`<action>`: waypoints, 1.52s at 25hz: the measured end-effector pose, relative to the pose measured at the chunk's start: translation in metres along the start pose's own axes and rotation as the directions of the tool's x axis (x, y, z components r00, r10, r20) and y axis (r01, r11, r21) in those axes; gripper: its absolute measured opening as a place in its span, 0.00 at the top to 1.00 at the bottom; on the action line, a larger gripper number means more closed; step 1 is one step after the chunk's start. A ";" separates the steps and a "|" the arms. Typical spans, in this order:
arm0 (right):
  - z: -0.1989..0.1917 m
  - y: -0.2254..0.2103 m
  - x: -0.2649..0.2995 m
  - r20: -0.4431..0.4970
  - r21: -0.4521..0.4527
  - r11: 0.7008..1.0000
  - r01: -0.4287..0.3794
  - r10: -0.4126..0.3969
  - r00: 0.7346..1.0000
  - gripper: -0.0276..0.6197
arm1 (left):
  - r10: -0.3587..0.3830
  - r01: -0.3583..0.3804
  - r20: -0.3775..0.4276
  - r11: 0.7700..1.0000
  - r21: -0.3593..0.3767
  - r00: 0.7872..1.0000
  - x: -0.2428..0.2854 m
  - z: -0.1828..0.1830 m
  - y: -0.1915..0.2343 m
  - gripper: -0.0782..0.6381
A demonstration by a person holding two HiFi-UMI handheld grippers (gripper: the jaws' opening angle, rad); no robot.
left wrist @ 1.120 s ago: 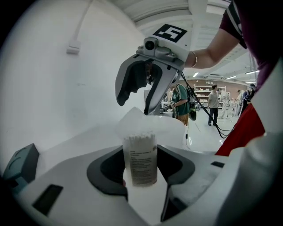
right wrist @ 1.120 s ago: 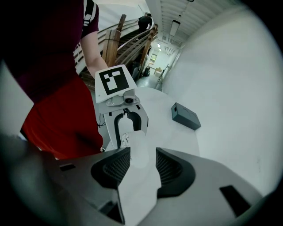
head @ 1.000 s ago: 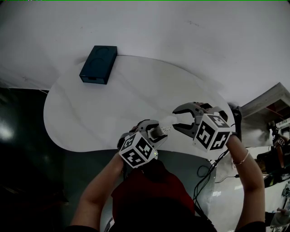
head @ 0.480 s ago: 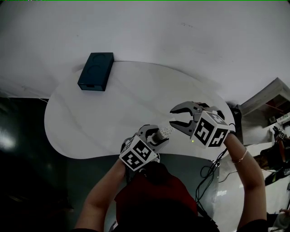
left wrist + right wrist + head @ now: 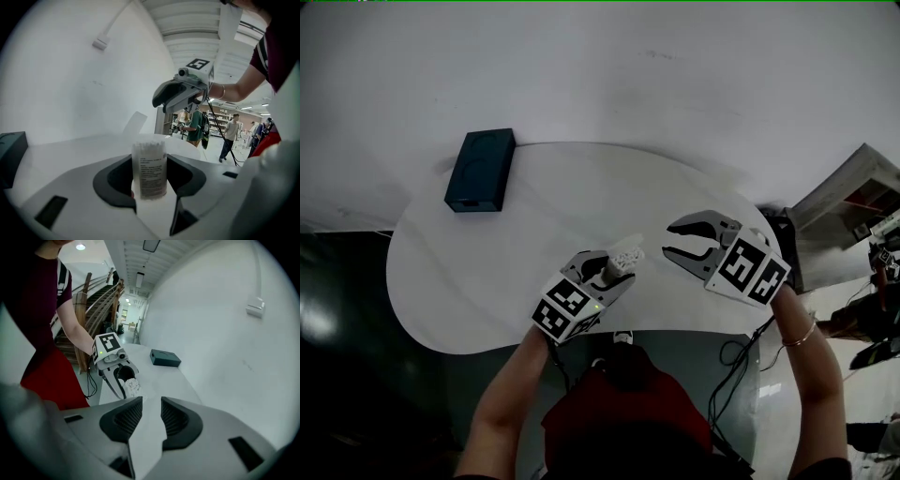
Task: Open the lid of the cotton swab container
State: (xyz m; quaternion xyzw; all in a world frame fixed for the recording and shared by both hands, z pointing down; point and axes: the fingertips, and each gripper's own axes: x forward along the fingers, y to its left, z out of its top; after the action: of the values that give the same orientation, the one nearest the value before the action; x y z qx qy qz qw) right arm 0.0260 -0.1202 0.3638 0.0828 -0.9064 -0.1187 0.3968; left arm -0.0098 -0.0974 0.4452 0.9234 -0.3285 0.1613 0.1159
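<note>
The cotton swab container is a small clear tube with a printed label, and white swab tips show at its top. My left gripper is shut on it and holds it upright, just above the white table. I cannot tell whether a lid sits on it. My right gripper is off to the container's right, clear of it. It is open, its jaws have closed partway, and nothing is between them. In the right gripper view the container shows beyond the empty jaws.
A dark teal box lies at the table's far left edge. A white wall runs behind the table. Cables hang at the near right. Several people stand far off in the left gripper view.
The right gripper, earlier around the container's top end, has drawn away to the right and its jaws stand narrower. The left gripper has carried the container a little to the left.
</note>
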 end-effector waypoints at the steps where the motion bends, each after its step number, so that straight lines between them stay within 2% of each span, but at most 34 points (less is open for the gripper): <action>1: -0.006 -0.002 -0.002 -0.001 0.030 1.000 0.007 -0.007 1.000 0.75 | -0.009 0.009 0.007 1.000 -0.003 1.000 0.002 0.003 0.005 0.60; 7: -0.034 -0.016 -0.010 0.037 0.232 0.972 0.047 -0.057 0.998 0.77 | -0.069 0.069 0.029 0.998 0.005 0.997 0.024 0.021 0.029 0.60; 12: -0.049 -0.026 -0.009 0.134 0.411 0.911 0.011 -0.072 0.988 0.77 | -0.116 0.116 0.033 0.993 -0.002 0.993 0.045 0.028 0.042 0.60; 18: -0.068 -0.031 0.001 0.172 0.523 0.851 -0.044 -0.055 0.984 0.81 | -0.130 0.130 0.015 0.991 0.019 0.991 0.069 0.033 0.061 0.60; 22: -0.073 -0.038 0.009 0.214 0.579 0.812 -0.076 -0.062 0.975 0.83 | -0.145 0.144 0.016 0.989 0.021 0.989 0.083 0.035 0.074 0.60; 28: -0.086 -0.040 0.029 0.206 0.619 0.782 -0.074 -0.071 0.976 0.84 | -0.154 0.154 0.003 0.987 0.043 0.988 0.106 0.035 0.091 0.60; 38: -0.098 -0.029 0.056 0.229 0.670 0.729 -0.139 -0.024 0.973 0.84 | -0.174 0.175 -0.028 0.983 0.047 0.984 0.135 0.025 0.105 0.60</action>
State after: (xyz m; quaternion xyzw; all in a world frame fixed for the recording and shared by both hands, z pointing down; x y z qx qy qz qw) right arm 0.0621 -0.1765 0.4595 0.1805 -0.9271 0.2260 0.2383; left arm 0.0269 -0.2615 0.4835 0.9492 -0.2410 0.1695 0.1107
